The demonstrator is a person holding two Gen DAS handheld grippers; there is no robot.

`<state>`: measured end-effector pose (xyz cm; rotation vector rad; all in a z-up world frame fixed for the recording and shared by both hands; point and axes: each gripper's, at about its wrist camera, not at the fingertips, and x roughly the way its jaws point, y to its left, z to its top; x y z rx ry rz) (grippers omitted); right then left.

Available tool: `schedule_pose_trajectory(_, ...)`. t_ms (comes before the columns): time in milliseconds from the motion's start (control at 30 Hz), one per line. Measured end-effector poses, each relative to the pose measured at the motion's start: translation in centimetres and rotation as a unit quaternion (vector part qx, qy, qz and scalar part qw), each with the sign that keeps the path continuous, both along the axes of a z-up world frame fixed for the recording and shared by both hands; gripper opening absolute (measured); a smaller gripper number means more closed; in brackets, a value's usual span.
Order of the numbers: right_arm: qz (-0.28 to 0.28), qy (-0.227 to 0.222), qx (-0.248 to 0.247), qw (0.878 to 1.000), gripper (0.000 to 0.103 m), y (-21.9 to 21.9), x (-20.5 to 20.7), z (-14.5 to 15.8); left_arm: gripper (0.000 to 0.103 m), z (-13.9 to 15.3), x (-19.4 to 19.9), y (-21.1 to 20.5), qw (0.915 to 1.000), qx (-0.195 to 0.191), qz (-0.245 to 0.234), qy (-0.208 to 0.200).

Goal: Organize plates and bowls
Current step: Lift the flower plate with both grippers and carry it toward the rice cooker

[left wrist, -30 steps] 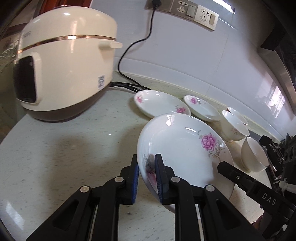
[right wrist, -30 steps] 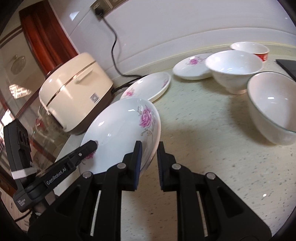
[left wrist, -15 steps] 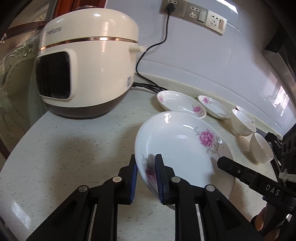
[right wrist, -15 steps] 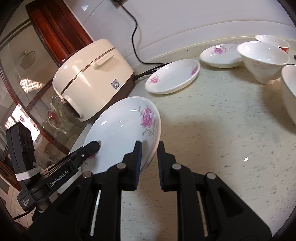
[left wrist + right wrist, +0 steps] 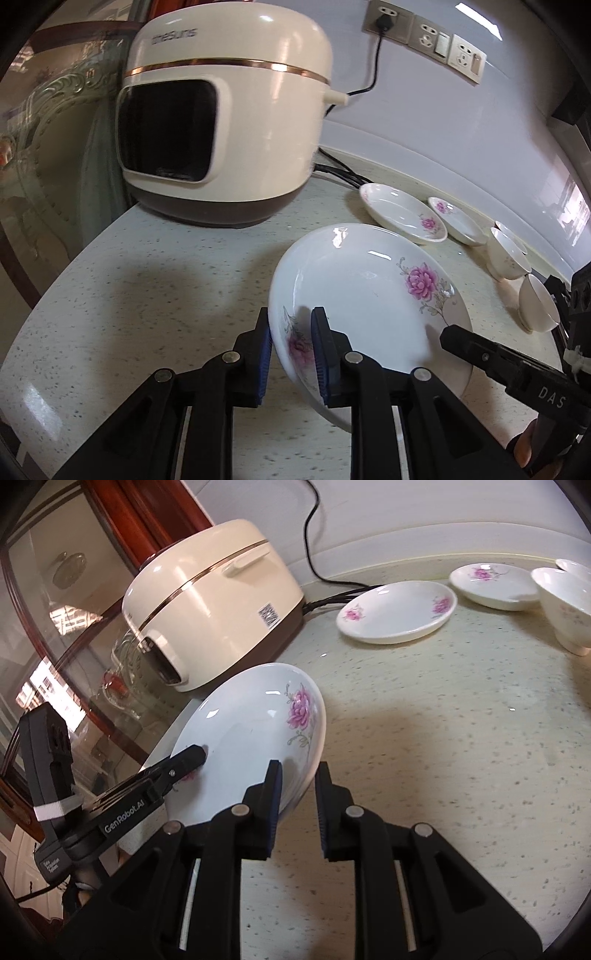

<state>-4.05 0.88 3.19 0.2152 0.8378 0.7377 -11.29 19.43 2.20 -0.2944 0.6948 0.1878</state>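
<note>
A: What's nearest the cameras?

B: The large plate (image 5: 369, 295), white with pink flowers, held off the speckled counter (image 5: 147, 295) between both tools. The left gripper (image 5: 291, 343) has its blue pads clamped on the plate's near rim, one pad inside the dish and one under it. The right gripper (image 5: 297, 794) pinches the opposite rim the same way.

A: Is the plate level?

B: Tilted, I'd say; in the right wrist view its far edge stands higher than the pinched edge. Whether its lowest edge touches the counter I cannot tell, since the grippers hide it.

A: And beyond that?

B: The cream rice cooker (image 5: 221, 122) sits on the counter past the plate, to its left, with a dark window on its front and a black cord (image 5: 373, 74) running up to a wall socket (image 5: 386, 22). To the right of the cooker lie a medium plate (image 5: 399, 613) and then a small plate (image 5: 495, 587), just beside each other, both flat on the counter.

A: Any bowls?

B: A white bowl (image 5: 565, 605) stands upright past the small plate, with another bowl's rim (image 5: 574, 568) behind it. In the left wrist view a third bowl (image 5: 537, 302) sits nearer, by the right gripper's body.
</note>
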Motion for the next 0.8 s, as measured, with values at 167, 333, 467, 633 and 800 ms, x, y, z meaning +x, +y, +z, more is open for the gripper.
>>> schedule_pose_trajectory(167,0.015,0.001,-0.006,1.000,0.022,1.5,-0.1,0.0,0.022,-0.5,-0.2,1.3,0.9998,-0.012,0.011,0.010)
schedule_pose_trajectory(333,0.025,0.002,-0.012,1.000,0.022,2.4,-0.1,-0.2,0.024,-0.7,-0.2,1.9,0.9996,-0.016,0.017,0.017)
schedule_pose_trajectory(467,0.035,0.001,-0.016,0.999,0.022,2.8,-0.2,-0.2,0.024,-0.8,-0.4,2.4,0.9992,-0.024,0.027,0.020)
schedule_pose_trajectory(633,0.044,0.004,-0.018,0.999,0.022,3.2,-0.1,-0.3,0.024,-0.8,-0.6,2.8,0.9986,-0.029,0.041,0.016)
schedule_pose_trajectory(800,0.069,0.001,-0.025,0.997,0.022,4.2,-0.5,-0.3,0.024,-0.6,-1.7,3.8,0.9963,-0.040,0.076,-0.006)
